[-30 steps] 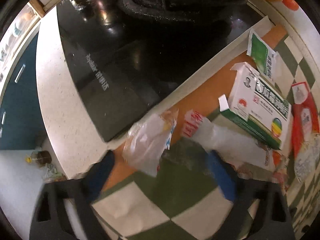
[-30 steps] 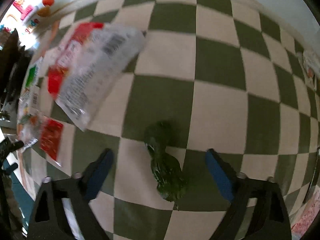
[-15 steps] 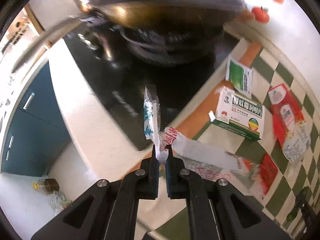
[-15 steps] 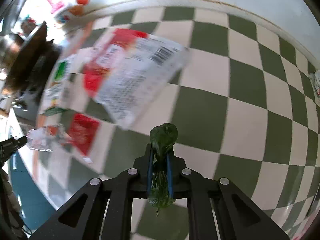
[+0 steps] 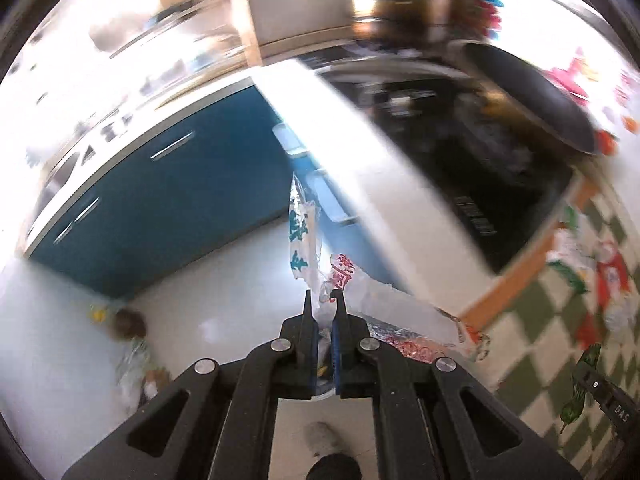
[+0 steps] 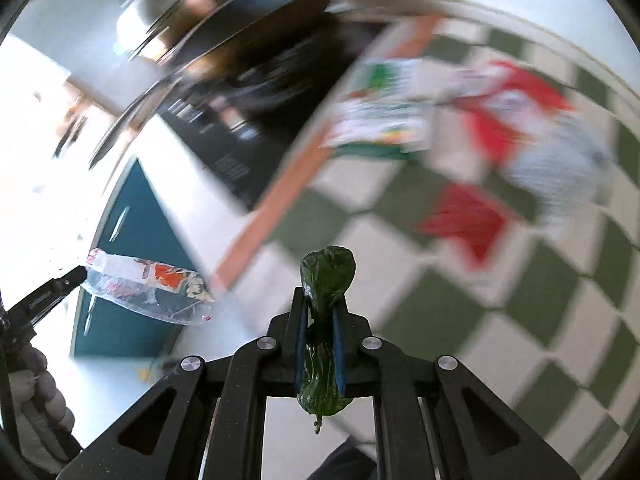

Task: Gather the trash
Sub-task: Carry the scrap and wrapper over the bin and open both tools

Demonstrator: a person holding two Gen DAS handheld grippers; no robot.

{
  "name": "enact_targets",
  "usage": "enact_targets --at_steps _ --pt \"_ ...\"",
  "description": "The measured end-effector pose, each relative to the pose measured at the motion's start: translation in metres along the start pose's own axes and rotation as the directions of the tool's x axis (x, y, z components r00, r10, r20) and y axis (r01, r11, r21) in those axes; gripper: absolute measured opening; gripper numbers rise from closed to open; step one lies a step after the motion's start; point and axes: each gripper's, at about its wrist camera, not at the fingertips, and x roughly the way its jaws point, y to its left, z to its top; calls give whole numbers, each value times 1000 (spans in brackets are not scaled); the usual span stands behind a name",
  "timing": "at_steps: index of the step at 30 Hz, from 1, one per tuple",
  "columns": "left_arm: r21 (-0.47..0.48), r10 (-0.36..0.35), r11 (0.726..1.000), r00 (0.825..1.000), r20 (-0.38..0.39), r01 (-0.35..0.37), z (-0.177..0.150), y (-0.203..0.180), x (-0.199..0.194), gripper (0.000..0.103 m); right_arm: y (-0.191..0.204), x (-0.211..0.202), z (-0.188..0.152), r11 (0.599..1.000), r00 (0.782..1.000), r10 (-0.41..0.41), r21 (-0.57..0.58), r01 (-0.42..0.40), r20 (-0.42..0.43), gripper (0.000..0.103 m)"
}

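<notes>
My left gripper is shut on clear plastic wrappers with green and red print, held off the counter over the floor. It also shows at the left of the right wrist view, with the wrappers hanging from it. My right gripper is shut on a crumpled green wrapper, lifted above the green-and-white checked cloth. The green wrapper and right gripper show at the lower right of the left wrist view. Red and white wrappers and a white-green box lie blurred on the cloth.
A black stove top with a dark pan sits on the white counter. Blue cabinet fronts stand below. On the pale floor lies a small pile of trash.
Both grippers closed on their wrappers and lifted them. They have swung left and away from the cloth, toward the counter edge and floor.
</notes>
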Motion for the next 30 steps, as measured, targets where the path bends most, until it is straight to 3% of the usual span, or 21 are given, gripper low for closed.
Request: enact_targets --at_steps 5,11,15,21,25,28,30 --pt "-88 107 990 991 -83 -115 -35 78 43 3 88 73 -32 983 989 77 -153 -97 -129 11" --pt "-156 132 973 963 -235 -172 -100 132 159 3 135 196 -85 962 969 11 -261 -77 -245 11" --pt "-167 124 968 937 -327 -186 -153 145 269 3 131 304 -124 963 950 -39 -265 -46 -309 11" --pt "-167 85 971 904 -420 -169 -224 145 423 3 89 468 -174 975 926 -79 -223 -6 -369 11" --pt "-210 -10 972 867 -498 -110 -264 147 504 3 62 539 -197 978 917 -77 -209 -7 -392 11" --pt "-262 -99 963 834 -543 -57 -281 149 544 4 49 583 -209 980 903 -74 -201 -14 -423 11" --pt "-290 -146 957 821 -552 -25 -289 146 560 4 46 608 -218 976 893 -79 -216 -20 -444 11"
